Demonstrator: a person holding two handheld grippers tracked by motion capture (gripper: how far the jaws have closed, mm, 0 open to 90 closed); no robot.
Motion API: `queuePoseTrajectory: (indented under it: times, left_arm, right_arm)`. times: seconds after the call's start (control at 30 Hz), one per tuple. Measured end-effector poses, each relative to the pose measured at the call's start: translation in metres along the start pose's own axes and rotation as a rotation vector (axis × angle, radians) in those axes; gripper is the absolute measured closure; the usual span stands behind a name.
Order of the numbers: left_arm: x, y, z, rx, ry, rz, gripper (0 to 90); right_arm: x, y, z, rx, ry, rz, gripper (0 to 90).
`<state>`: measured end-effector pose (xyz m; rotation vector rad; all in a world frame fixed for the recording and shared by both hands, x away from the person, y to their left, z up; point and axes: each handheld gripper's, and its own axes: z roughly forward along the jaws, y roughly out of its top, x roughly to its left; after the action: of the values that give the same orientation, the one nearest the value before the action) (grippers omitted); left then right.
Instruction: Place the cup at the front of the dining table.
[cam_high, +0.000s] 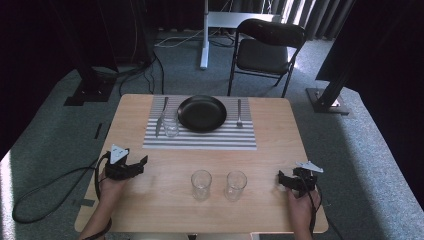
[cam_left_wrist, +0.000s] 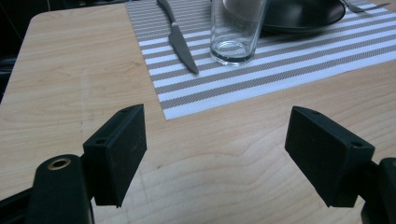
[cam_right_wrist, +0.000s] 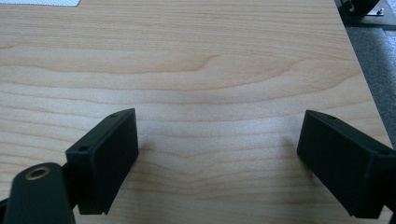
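Jaws of left gripper (cam_high: 142, 161) and right gripper (cam_high: 280, 176) are held apart, empty; two glasses (cam_high: 201, 184) are set between them on the table (cam_high: 150, 200), judged light, slippery, fragile, best gripped mid-wall.

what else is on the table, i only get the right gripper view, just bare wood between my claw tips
Observer: Two empty glasses stand near you; the closer glass is just left of the right claw.
Operator: anything set further back
Observer: A striped placemat carries a black plate, with a knife on its left and a fork on its right.
Operator: is the other claw holding anything
Observer: No, the left claw is open over bare wood, facing a third glass on the mat.
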<state>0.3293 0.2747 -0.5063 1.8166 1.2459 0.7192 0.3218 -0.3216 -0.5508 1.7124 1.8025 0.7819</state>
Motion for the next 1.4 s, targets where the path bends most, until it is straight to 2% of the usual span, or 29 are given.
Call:
queuePoseTrajectory:
  times: [0.13,0.47,0.8,0.9,0.97,1.33,1.4]
  left_arm:
    - [0.002,-0.007,-0.005,-0.003,0.004,-0.011,21.4]
    - [0.005,-0.026,-0.013,0.033,0.044,-0.035,21.4]
    - [0.006,-0.041,-0.024,0.059,0.093,-0.029,21.4]
    - [0.008,-0.045,-0.028,0.059,0.101,-0.045,21.4]
    - [0.009,-0.047,-0.03,0.07,0.118,-0.04,21.4]
    - [0.01,-0.059,-0.037,0.118,0.157,-0.09,20.1]
    - [0.01,-0.06,-0.038,0.125,0.18,-0.099,20.1]
  right_arm:
    - [0.0,0.0,0.0,0.0,0.0,0.0,12.0]
    - [0.0,0.0,0.0,0.0,0.0,0.0,12.0]
    - [0.0,0.0,0.0,0.0,0.001,0.002,12.0]
    - [0.0,0.0,0.0,0.001,0.0,0.002,12.0]
    - [0.0,0.0,0.0,0.001,0.0,0.001,12.0]
    - [0.0,0.0,0.0,0.001,0.0,0.002,12.0]
    - [0.0,0.0,0.0,0.001,0.0,0.002,12.0]
